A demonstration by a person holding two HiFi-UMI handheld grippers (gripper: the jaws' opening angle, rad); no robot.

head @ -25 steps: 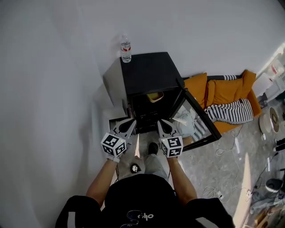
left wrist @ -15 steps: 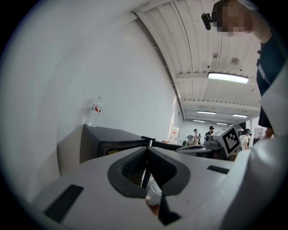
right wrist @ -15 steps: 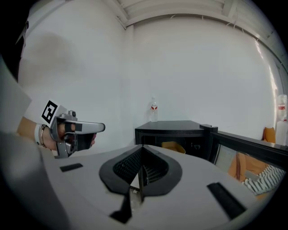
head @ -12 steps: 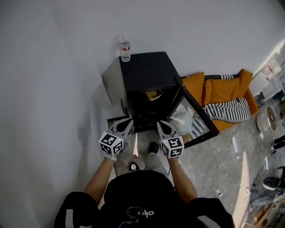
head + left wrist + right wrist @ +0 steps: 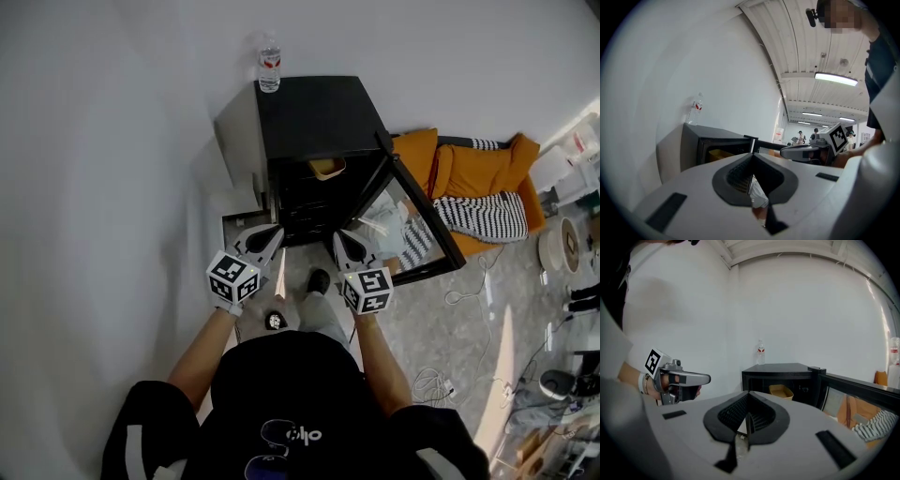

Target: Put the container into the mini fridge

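At upper centre, the container (image 5: 326,169) sits inside the mini fridge (image 5: 319,117) — left gripper (image 5: 272,234) and right gripper (image 5: 343,242) pressed together, empty — so likely push the open door (image 5: 414,225) shut at its outer edge.

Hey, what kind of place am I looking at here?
Probably a workshop or lab hall set up for recording, not a home: a black mini fridge stands against a bare white wall, loose white cables trail across the grey floor, and strip lights hang under a ribbed ceiling.
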